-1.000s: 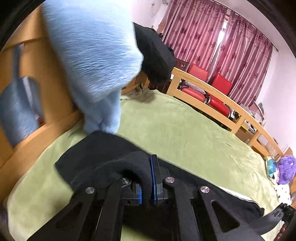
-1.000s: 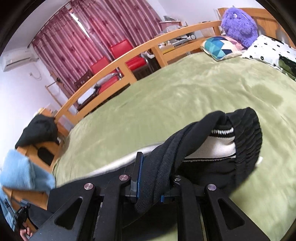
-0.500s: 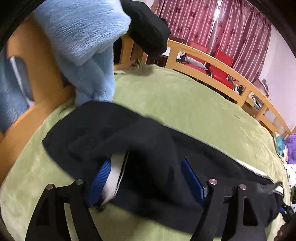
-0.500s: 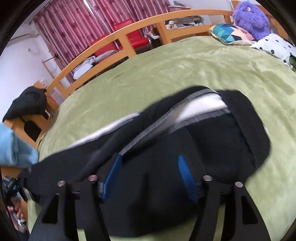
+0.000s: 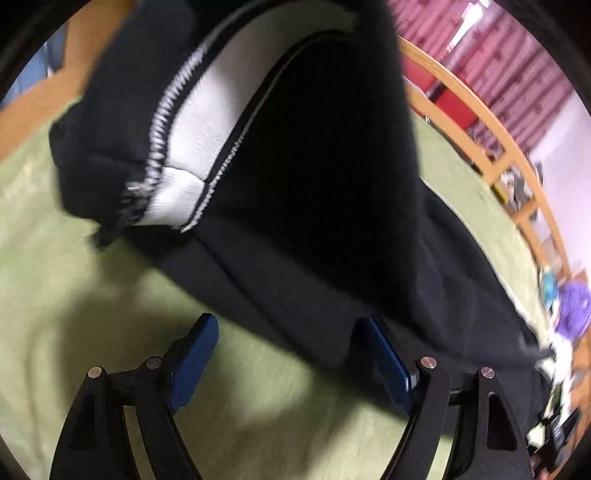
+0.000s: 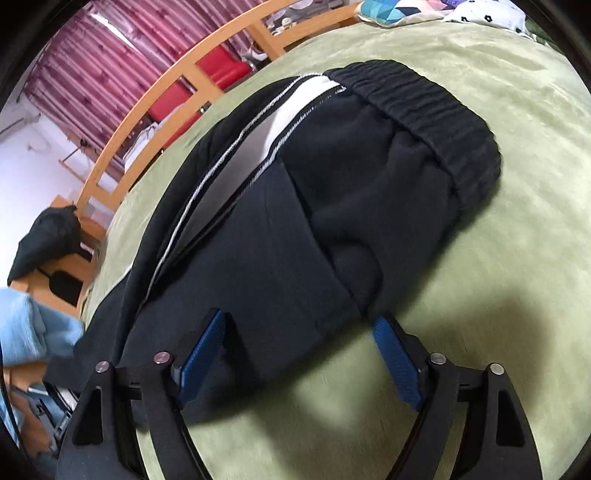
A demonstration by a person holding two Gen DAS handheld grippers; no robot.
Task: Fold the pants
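Observation:
Black pants (image 6: 325, 229) with a white side stripe (image 6: 266, 129) lie folded lengthwise on the green bedspread (image 6: 498, 295), the ribbed waistband (image 6: 424, 107) at the far right. My right gripper (image 6: 295, 336) is open and empty, at the near edge of the pants by the waist end. In the left wrist view the leg end of the pants (image 5: 314, 184) with the white stripe (image 5: 207, 122) fills the upper frame. My left gripper (image 5: 288, 339) is open and empty, its jaws at the near fabric edge.
A wooden bed rail (image 6: 177, 85) runs along the far side, with red chairs (image 6: 221, 66) and maroon curtains (image 6: 92, 66) behind. A light blue garment (image 6: 33, 325) and a black garment (image 6: 48, 240) sit at the foot. Pillows (image 6: 399, 7) and a purple plush (image 5: 572, 310) lie at the head.
Both grippers, shut on the pants one second ago, have opened and let the fabric drop. They have drawn back to the near edge of the pants on the bed.

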